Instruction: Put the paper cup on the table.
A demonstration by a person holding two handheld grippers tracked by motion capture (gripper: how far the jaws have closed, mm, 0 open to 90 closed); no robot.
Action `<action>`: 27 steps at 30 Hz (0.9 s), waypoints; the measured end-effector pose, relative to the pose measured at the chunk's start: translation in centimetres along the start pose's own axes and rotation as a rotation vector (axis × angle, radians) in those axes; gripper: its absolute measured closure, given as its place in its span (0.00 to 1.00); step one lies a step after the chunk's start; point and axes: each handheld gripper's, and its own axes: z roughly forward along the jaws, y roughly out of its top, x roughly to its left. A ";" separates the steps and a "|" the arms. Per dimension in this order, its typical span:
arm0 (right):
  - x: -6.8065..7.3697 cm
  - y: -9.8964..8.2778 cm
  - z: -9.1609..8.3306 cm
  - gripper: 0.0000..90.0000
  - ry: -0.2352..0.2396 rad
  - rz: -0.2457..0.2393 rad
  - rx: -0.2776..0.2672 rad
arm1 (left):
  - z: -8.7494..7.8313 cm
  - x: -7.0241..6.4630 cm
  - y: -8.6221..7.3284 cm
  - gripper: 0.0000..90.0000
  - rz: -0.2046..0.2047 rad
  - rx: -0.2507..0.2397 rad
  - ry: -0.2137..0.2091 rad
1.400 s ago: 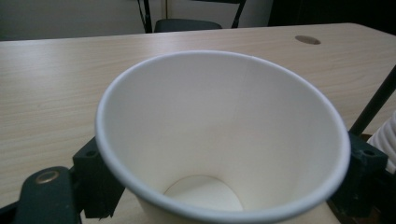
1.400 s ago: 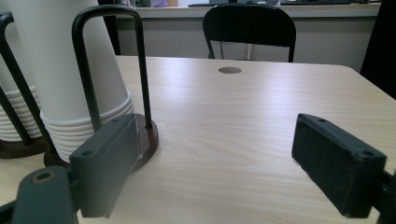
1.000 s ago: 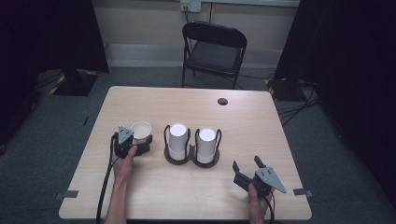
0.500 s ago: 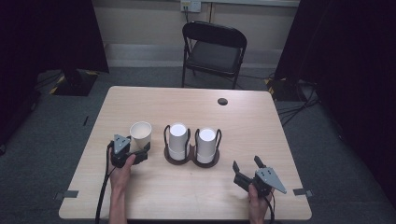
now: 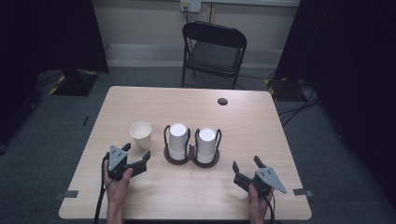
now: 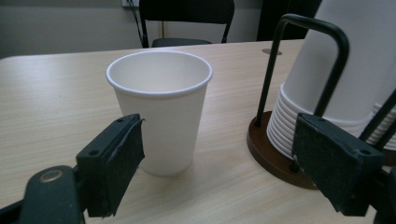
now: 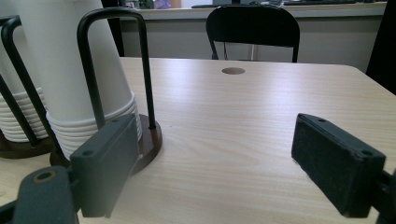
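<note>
White paper cup stands upright and alone on the pale wood table, centre-left of the high view, just left of the dark wire cup holder. Left gripper sits below it, jaws wide, empty. Right gripper idle, open, empty at lower right. Placing step looks done; next likely another cup from the stacks.

I can read no text, label, brand, number or sign on anything here.
</note>
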 end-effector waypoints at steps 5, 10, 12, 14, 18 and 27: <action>0.0 0.0 0.0 0.16 0.000 0.000 0.000 | -1.0 -0.9 -0.6 0.18 -0.019 -0.065 0.031; 0.0 0.0 0.0 0.16 -0.001 -0.001 0.000 | -1.9 -2.0 -1.1 0.18 -0.006 -0.069 0.042; 0.0 0.0 0.0 0.16 -0.002 -0.001 -0.001 | -2.2 -2.5 -1.2 0.18 0.008 -0.063 0.039; 0.0 0.0 0.0 0.16 -0.001 -0.001 -0.001 | -2.5 -3.1 -1.4 0.18 0.015 -0.063 0.029; 0.0 0.0 0.0 0.16 0.000 -0.002 0.001 | -2.7 -4.6 -1.7 0.18 0.023 -0.065 0.004; 0.0 0.0 0.0 0.16 0.007 -0.001 0.006 | -1.6 -7.7 -2.0 0.17 0.004 -0.077 -0.039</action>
